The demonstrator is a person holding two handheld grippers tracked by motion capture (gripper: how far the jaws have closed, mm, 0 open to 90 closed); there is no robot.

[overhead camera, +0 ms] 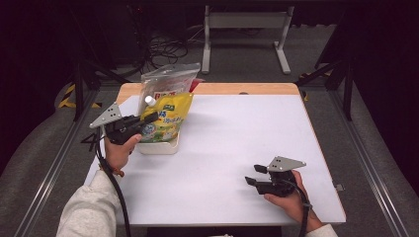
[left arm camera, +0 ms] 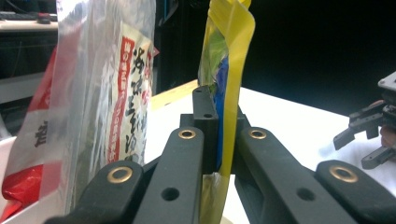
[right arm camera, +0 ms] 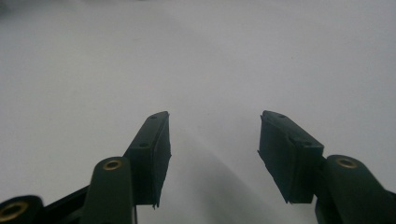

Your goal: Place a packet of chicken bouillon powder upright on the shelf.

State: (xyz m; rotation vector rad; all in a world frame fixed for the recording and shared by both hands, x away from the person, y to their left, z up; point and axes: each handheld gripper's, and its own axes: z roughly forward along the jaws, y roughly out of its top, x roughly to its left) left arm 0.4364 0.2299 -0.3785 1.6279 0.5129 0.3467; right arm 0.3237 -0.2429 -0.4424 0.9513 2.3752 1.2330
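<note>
Glossy yellow plastic pouch (overhead camera: 167, 118); clear, crinkled plastic bag (overhead camera: 165, 81) upper left; matt white tabletop (overhead camera: 237, 148), wood edge; matt black jaws.

Table (overhead camera: 222, 148) across the middle of the high view. Upper left of the table: a tub (overhead camera: 159, 146) holding two upright pouches, the spouted pouch (overhead camera: 165, 121) in front, the clear bag (overhead camera: 168, 79) behind it. Left gripper (overhead camera: 148, 118) at the spouted pouch's left edge, clamped on it. Right gripper (overhead camera: 254, 175) at lower right, resting on the table, well apart from the tub.
</note>
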